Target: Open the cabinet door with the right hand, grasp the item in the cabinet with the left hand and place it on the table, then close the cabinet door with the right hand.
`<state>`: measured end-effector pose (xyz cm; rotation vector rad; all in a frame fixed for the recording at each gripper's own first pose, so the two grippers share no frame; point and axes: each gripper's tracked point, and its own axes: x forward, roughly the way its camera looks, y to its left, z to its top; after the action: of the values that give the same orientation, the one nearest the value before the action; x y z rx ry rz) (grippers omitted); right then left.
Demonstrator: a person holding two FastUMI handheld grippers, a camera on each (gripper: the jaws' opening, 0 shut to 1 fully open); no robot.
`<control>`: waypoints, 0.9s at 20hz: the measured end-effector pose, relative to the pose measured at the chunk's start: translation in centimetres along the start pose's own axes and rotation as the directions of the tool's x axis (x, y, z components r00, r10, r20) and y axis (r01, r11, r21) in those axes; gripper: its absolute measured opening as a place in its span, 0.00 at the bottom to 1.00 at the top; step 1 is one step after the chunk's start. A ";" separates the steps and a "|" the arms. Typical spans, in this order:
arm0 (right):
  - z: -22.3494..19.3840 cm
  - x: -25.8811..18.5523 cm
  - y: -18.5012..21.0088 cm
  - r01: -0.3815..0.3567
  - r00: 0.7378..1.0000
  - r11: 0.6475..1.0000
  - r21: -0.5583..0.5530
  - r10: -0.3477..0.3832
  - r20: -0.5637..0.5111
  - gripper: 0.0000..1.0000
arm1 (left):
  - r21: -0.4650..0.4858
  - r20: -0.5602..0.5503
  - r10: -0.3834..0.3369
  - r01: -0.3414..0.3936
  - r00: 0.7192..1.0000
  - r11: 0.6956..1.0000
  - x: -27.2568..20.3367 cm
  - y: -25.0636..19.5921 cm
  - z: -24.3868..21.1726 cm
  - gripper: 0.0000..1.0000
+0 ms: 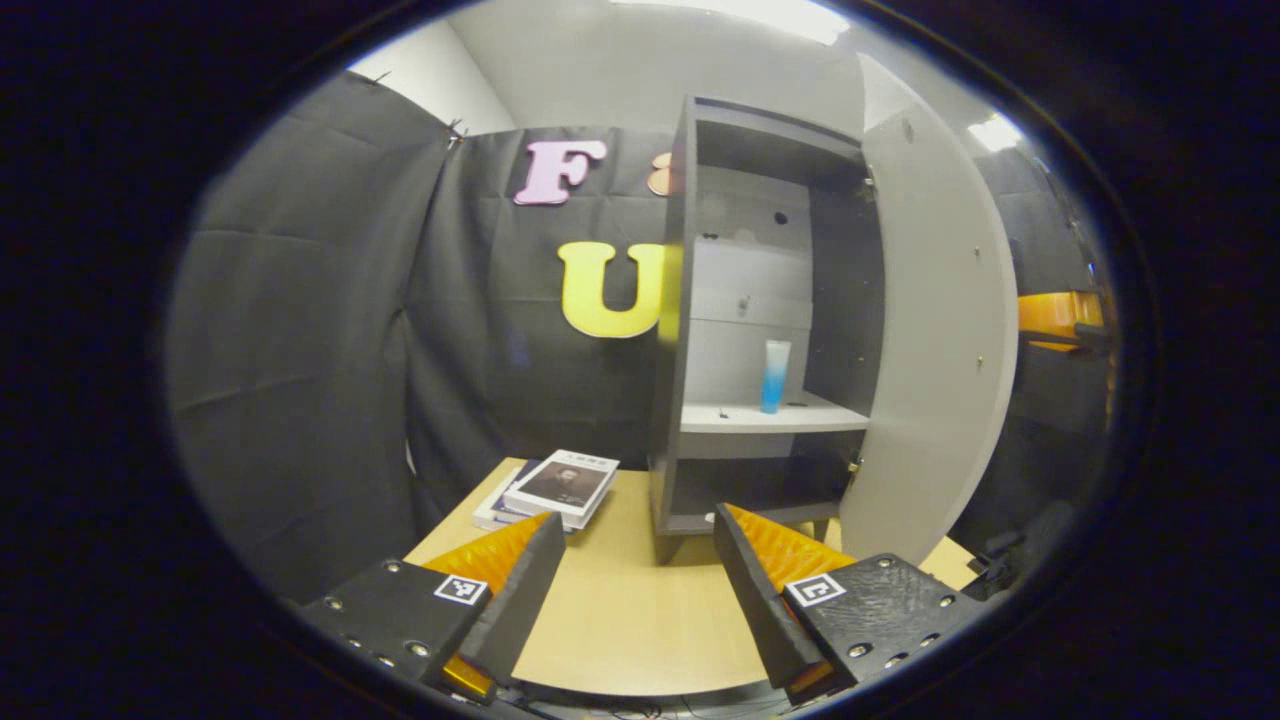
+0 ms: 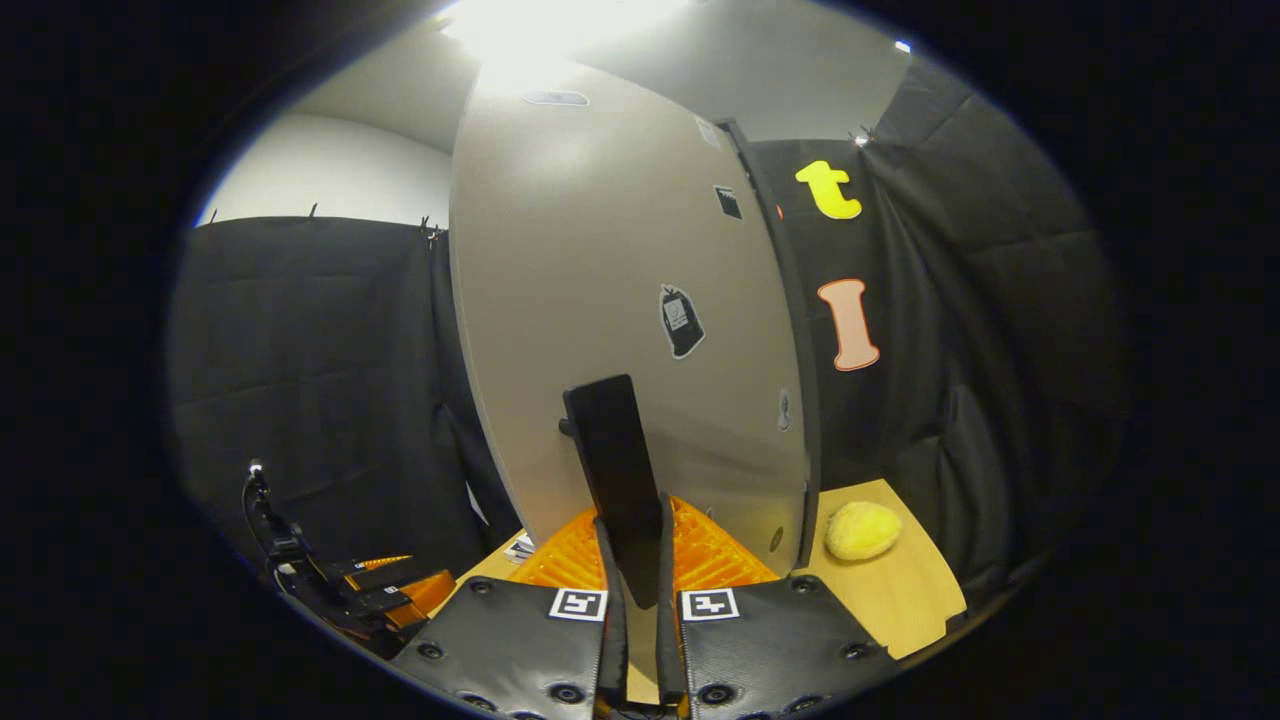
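In the left gripper view, the left claw is released, its two fingers spread wide above the near part of the tabletop with nothing between them. The cabinet stands toward the tabletop's far edge with its door swung open on the right. The item to fetch, a tube, stands upright on the middle shelf, well apart from the claw: it lies straight ahead, higher than the fingers and a little right of their midline. Its long axis is vertical, so I judge a level approach with the fingers on either side of it would suit. A stack of books lies near the far left corner, clear of that path. In the right gripper view, the right claw is clenched on the door's dark handle, both fingers pressing on it, with the door's outer face close ahead. A yellow ball rests on the tabletop beside the cabinet. With that claw holding the door, the left claw is the free one to reach the tube.
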<state>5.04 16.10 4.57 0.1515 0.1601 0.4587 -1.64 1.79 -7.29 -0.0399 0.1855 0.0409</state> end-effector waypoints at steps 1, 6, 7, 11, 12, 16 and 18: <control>0.0 -0.5 -0.6 0.014 1.000 1.000 0.004 -0.014 0.004 0.13 | 0.004 -0.006 -0.024 0.024 1.000 1.000 0.5 -0.8 -0.3 0.90; 0.5 -2.6 -4.0 0.078 0.997 0.997 0.011 -0.078 0.004 0.12 | 0.028 -0.022 -0.101 0.102 0.995 0.994 2.3 -4.0 -0.8 0.91; 0.7 -2.9 -4.8 0.094 0.996 0.995 0.011 -0.094 0.007 0.12 | 0.030 -0.024 -0.111 0.112 0.994 0.993 2.6 -4.3 -0.9 0.90; 1.3 -4.6 -8.4 0.161 0.986 0.982 0.094 -0.163 0.015 0.12 | 0.028 -0.031 -0.133 0.134 0.991 0.991 3.7 -5.2 -0.9 0.90; 1.4 -5.2 -9.0 0.176 0.983 0.978 0.111 -0.180 0.025 0.09 | 0.029 -0.030 -0.136 0.137 0.990 0.990 3.8 -5.3 -0.8 0.92; 1.7 -6.8 -12.3 0.266 0.958 0.950 0.163 -0.279 0.063 0.11 | 0.038 -0.044 -0.155 0.157 0.987 0.987 4.5 -6.2 -1.1 0.92; 1.6 -6.9 -12.2 0.253 0.960 0.948 0.194 -0.270 0.069 0.06 | 0.043 -0.046 -0.171 0.173 0.984 0.984 4.9 -6.9 -1.0 0.90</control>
<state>4.45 2.03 4.72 0.3288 0.1267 0.1700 3.31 -4.95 -8.93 -0.0096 0.2248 -0.1368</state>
